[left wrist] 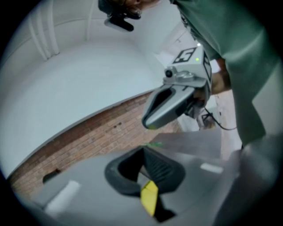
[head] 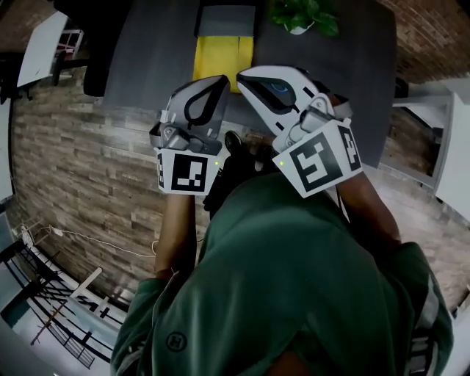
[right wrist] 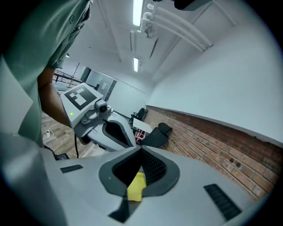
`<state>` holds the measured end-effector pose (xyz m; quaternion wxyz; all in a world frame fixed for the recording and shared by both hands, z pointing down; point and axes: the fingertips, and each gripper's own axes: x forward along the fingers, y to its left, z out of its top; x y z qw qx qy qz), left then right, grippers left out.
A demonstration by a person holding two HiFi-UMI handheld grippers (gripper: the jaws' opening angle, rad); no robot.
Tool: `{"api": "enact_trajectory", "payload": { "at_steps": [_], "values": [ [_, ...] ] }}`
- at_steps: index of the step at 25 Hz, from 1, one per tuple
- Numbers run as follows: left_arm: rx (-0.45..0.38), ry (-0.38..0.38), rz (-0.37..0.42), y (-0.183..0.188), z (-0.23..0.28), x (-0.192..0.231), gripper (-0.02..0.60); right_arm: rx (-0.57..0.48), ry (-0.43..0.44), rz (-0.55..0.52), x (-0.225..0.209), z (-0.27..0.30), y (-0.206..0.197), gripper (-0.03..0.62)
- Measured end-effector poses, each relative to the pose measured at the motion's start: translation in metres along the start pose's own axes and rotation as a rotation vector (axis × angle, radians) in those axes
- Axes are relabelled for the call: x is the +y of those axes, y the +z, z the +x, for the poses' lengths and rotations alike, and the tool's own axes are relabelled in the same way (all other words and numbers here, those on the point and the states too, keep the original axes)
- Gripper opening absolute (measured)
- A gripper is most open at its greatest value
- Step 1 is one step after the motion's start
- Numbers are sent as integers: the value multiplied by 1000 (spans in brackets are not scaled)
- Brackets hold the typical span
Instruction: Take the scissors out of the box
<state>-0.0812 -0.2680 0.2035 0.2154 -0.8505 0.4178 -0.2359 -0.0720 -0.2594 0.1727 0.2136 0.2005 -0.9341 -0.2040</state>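
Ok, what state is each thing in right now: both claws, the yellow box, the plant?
left claw: shut, empty, raised above the table.
right claw: shut, empty, raised beside the left one.
yellow box: on the dark table; open or closed cannot be told.
scissors: not in view.
plant: upright on the table.

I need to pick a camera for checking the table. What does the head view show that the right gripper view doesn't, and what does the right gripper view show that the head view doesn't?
Only the head view shows the dark table, with the yellow box and a green plant on it. No scissors are visible.
Only the right gripper view shows the ceiling lights, a dark chair and the right gripper close up, shut and empty.
Both views show the left gripper and the person's green shirt.
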Motion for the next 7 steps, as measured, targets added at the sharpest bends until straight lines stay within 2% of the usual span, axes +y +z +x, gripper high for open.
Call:
{"api": "enact_trajectory", "payload": {
  "at_steps": [7],
  "values": [
    [-24, 17, -45, 4, -12, 9, -2, 10, 24, -9, 11, 1, 10, 5]
  ]
}}
